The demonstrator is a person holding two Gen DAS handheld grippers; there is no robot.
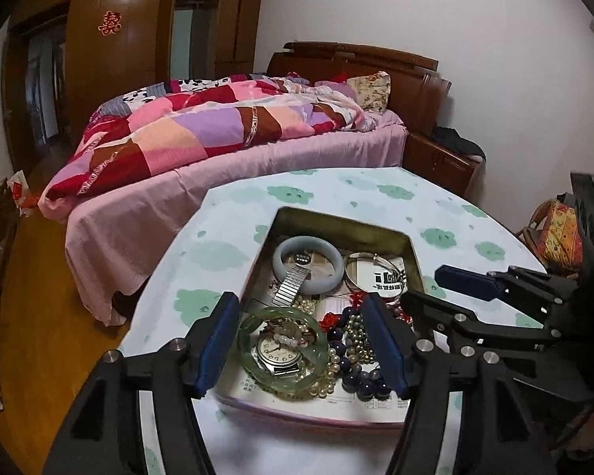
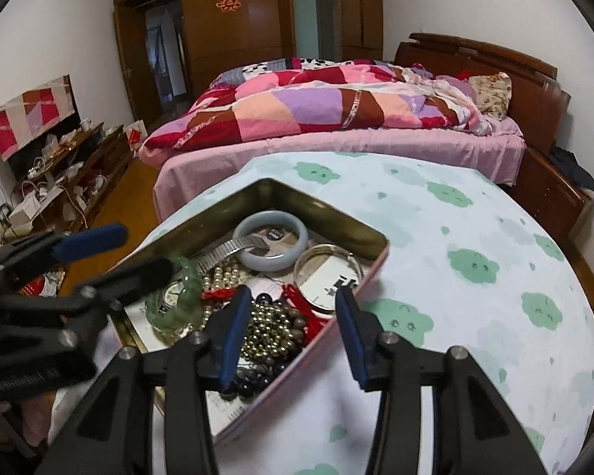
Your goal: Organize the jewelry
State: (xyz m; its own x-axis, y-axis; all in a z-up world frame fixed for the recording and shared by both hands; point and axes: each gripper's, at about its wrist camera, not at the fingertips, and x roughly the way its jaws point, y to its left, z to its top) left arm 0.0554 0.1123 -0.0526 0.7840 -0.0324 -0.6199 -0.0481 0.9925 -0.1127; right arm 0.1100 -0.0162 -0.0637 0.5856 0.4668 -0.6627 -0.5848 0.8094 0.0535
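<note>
1. Jewelry: a tangle in an open tin (image 1: 414,255) on the table (image 1: 233,213). Near end: green bangle (image 1: 283,350) ringing a watch (image 1: 279,354), pearls, dark beads (image 1: 358,372). Far end: pale bangle (image 1: 308,264) with a metal watchband laid over it, silver bangle (image 1: 370,273).
2. Tin's long axis: runs away from the left wrist camera; in the right view it lies cornerwise, one corner pointing to the bed (image 2: 336,134).
3. Left hand-held gripper (image 1: 293,350): fingers spread, holding nothing, one on each side of the green bangle, which lies flat directly between and just ahead of them. Whether the pads touch it cannot be told.
4. Right hand-held gripper (image 2: 293,336): fingers spread, empty, poised over the gold and dark beads (image 2: 267,332) at the tin's near right wall.
5. Judgement: the left is the nearer to the green bangle; closing across its width looks the likely next grasp.
</note>
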